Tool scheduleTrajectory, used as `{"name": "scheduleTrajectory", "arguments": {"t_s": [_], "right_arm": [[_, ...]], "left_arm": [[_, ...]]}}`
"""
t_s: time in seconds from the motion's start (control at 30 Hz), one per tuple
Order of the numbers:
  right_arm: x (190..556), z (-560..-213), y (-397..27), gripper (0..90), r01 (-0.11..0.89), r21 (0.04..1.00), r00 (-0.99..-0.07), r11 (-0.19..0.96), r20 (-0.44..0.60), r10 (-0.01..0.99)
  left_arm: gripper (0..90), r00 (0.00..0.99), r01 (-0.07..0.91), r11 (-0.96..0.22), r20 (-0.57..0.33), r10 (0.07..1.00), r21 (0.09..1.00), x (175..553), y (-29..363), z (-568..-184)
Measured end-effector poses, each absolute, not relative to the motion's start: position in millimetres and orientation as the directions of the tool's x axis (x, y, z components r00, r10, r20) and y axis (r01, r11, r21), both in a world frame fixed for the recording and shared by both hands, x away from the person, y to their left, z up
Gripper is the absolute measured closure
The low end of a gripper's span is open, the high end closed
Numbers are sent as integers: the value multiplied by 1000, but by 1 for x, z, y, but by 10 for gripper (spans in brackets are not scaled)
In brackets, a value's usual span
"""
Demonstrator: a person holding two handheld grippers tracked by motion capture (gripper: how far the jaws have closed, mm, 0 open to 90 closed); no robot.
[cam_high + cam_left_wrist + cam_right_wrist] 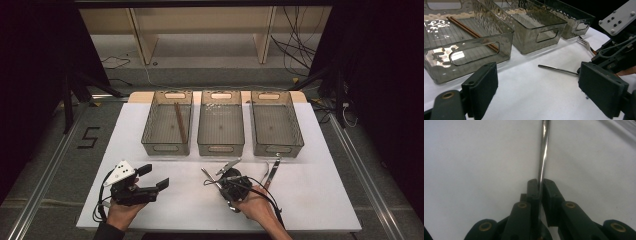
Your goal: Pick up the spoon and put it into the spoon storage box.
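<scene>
My right gripper [218, 184] lies low on the white table [320, 195] in front of the middle bin, shut on the thin shiny handle of a metal utensil [206, 175]. In the right gripper view the pads [549, 190] pinch that handle [544, 150], which runs straight ahead; its head is hidden. The left gripper view has the handle [556, 69] lying flat, sticking out of the right gripper. My left gripper [154, 177] rests at the front left, open, its pads [484, 85] wide apart with nothing between them.
Three clear grey bins stand in a row at the back: the left bin [165, 147] holds brown chopsticks [180, 122], then the middle bin [220, 147] and the right bin [276, 147]. A fork [584, 43] lies before the right bin.
</scene>
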State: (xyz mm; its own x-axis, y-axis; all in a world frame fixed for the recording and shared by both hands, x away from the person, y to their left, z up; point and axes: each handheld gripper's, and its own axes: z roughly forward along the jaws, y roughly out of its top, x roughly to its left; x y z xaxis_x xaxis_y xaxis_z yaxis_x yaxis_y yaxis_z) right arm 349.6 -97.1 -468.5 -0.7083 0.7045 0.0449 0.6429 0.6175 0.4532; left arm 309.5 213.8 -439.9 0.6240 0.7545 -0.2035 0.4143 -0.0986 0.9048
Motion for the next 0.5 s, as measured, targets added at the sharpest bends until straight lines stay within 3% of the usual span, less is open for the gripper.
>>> {"name": "scheduleTrajectory", "arguments": {"t_s": [0.43, 0.5], "right_arm": [[352, -461, -105, 900, 644, 486, -691, 591, 38, 722], [356, -462, -110, 900, 661, 477, -690, 579, 83, 719]], "left_arm": [[157, 628, 414, -102, -203, 751, 905, 310, 213, -440], [157, 628, 415, -103, -203, 751, 904, 310, 212, -440]]}}
